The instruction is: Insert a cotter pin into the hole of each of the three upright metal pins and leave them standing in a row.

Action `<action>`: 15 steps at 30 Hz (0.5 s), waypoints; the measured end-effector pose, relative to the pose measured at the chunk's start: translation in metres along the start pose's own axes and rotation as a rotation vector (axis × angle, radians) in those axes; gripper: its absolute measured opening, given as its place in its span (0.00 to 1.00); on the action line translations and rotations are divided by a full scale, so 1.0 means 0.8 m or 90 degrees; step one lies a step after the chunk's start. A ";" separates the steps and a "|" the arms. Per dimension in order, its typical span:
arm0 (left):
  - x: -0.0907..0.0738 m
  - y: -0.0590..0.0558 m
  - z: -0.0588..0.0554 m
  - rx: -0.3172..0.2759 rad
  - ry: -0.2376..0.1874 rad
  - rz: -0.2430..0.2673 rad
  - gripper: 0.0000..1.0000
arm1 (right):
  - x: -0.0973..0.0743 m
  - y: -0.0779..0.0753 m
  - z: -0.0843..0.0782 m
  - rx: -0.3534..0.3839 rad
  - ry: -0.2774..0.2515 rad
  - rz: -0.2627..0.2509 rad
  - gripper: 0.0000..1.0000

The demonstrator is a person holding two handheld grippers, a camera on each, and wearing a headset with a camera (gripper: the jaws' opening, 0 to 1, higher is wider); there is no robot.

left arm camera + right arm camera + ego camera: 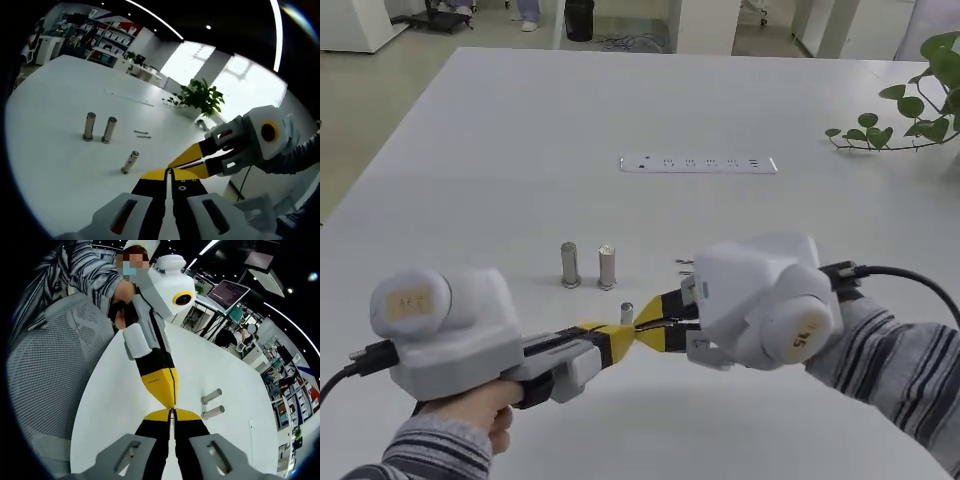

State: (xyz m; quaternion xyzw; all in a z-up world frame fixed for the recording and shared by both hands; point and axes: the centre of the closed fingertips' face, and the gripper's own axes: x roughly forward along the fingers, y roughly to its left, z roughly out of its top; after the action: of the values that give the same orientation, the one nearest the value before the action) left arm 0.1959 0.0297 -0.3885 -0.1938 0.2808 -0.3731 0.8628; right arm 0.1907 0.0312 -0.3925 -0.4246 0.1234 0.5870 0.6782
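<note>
A metal pin (pixel 626 311) hides partly behind the left gripper (pixel 626 339) and right gripper (pixel 645 331).

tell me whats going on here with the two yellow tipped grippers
A person holds a gripper in each hand above a white table. The left gripper and right gripper meet tip to tip, both with jaws shut; whether anything is pinched there is too small to tell. Two metal pins stand upright side by side, a third pin sits nearer the grippers, and loose cotter pins lie on the table nearby.
</note>
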 end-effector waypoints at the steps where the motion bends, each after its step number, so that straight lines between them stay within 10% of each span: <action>1: 0.000 -0.001 -0.001 0.010 0.001 -0.002 0.00 | 0.000 0.001 0.000 0.002 -0.001 0.002 0.00; 15: -0.004 -0.020 -0.010 0.250 0.044 -0.060 0.00 | -0.005 0.015 -0.012 0.029 0.016 0.049 0.00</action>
State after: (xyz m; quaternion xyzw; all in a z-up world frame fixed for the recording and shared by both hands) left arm 0.1802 0.0210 -0.3851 -0.0219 0.2225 -0.4669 0.8556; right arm 0.1818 0.0210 -0.4010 -0.4112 0.1612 0.6044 0.6630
